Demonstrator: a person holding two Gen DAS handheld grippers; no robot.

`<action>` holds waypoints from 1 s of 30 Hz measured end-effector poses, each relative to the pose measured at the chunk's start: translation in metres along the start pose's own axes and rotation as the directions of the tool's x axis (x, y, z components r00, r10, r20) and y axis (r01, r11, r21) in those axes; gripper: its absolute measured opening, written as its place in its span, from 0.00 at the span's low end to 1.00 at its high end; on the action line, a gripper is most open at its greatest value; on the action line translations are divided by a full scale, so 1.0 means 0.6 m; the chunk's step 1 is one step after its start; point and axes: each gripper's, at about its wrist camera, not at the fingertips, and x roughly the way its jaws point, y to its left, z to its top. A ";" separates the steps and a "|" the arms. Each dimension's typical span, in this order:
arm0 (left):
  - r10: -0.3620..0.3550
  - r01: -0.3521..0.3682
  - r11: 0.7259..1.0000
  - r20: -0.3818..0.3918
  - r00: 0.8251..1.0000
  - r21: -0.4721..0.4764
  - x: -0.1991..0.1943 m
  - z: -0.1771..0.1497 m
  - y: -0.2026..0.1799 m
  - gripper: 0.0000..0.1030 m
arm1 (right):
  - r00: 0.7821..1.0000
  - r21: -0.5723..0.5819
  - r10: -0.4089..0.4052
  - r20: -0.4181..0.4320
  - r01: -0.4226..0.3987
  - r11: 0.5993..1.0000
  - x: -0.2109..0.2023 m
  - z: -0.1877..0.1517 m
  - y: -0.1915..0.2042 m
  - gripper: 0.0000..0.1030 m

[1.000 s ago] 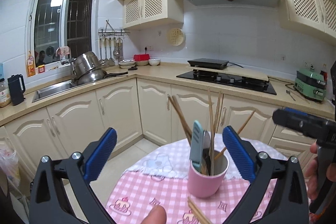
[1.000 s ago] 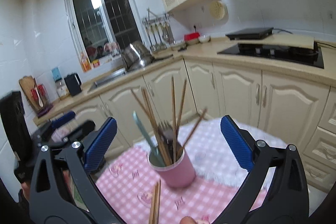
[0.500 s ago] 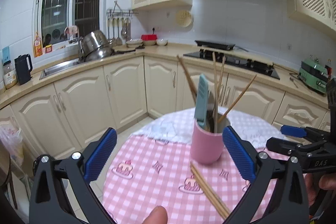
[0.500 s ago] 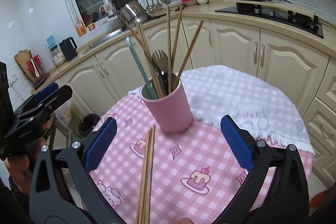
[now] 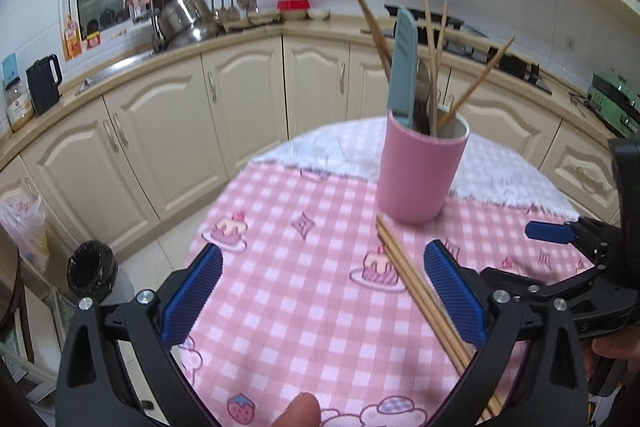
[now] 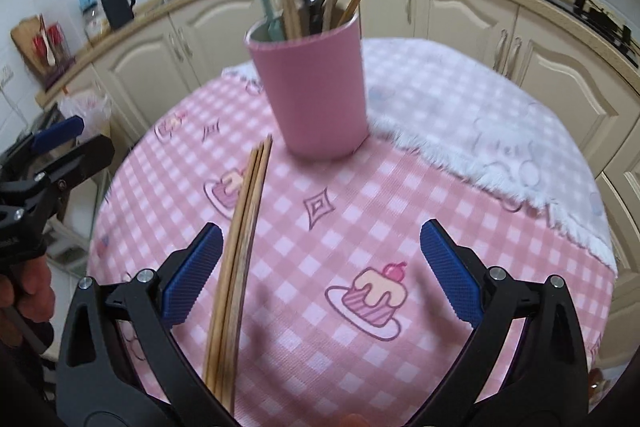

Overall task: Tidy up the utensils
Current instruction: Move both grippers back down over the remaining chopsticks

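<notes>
Chopsticks (image 6: 240,247) lie loose on the pink checked tablecloth (image 6: 340,227), just near of the pink cup (image 6: 316,87) that holds the other utensils. Your left gripper (image 5: 320,291) and right gripper (image 6: 320,271) both gape wide, gripping nothing.

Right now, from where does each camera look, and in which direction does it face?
Left wrist: sits on the left gripper, faces across the table toward the pink cup and the kitchen cabinets; its own open blue fingers, a fingertip at the bottom edge, and the right gripper show.
Right wrist: sits on the right gripper, looks down on the loose chopsticks and cup; its open fingers and the left gripper, at the far left, show.
Shared: cup, loose chopsticks, pink checked tablecloth.
</notes>
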 end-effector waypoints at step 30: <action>-0.086 0.073 0.995 -0.228 0.970 -0.066 0.086 -0.061 -0.022 0.96 | 0.988 -0.168 -0.093 -0.124 0.071 0.983 0.058 -0.019 0.039 0.94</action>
